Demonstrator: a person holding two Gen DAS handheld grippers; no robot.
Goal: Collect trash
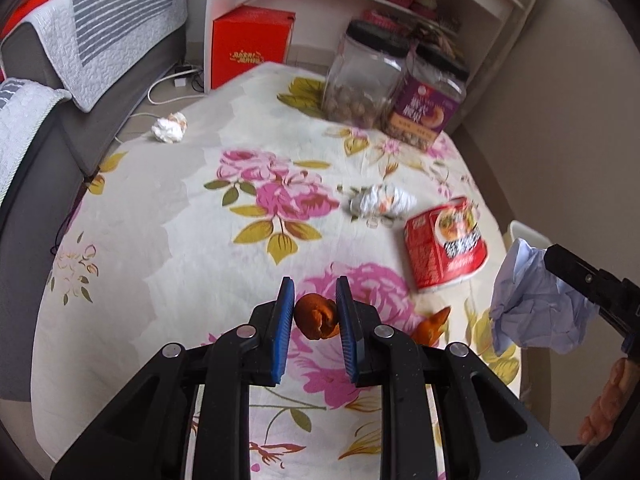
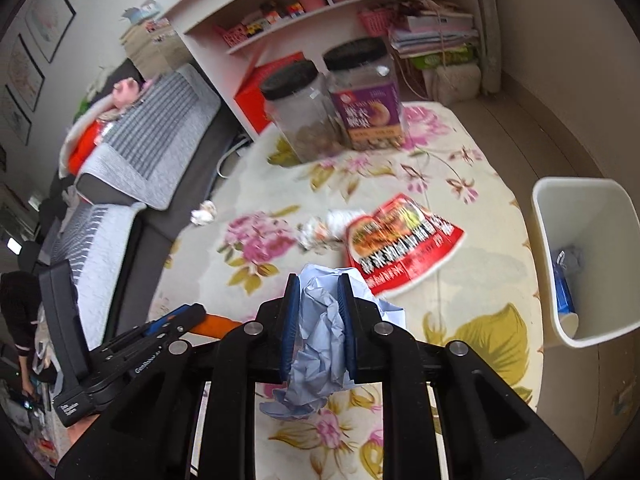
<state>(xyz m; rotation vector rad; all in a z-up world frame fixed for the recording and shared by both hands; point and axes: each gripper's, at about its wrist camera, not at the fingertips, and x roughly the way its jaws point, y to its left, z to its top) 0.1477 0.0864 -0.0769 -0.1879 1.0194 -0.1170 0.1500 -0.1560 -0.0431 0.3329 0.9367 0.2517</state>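
Orange-brown and curled, a dried scrap of fruit peel (image 1: pixel 318 316) sits pinched between the blue pads of the left gripper (image 1: pixel 316 312), low in the middle of the left wrist view, lifted clear of the flowered tablecloth (image 1: pixel 160 248). It looks light and leathery — likely to hold in a narrow pinch across its thickest fold, though a brittle edge could crumble.

Pale blue crumpled paper (image 2: pixel 320 332) fills the right gripper (image 2: pixel 320 320) at lower centre of the right wrist view; its jaws are nearly together and squeeze the wad, which bulges out above and below the pads. Soft and springy, it should bear a firm squeeze through its middle without slipping.

Other litter lies on the cloth: a red printed snack wrapper (image 2: pixel 400 240) mid-frame, a white crumpled tissue with orange bits (image 2: pixel 320 228) just left of it, and a small white paper ball (image 2: pixel 204 212) further left. At right edge stands the cream plastic bin (image 2: pixel 560 208) — some rubbish already inside.
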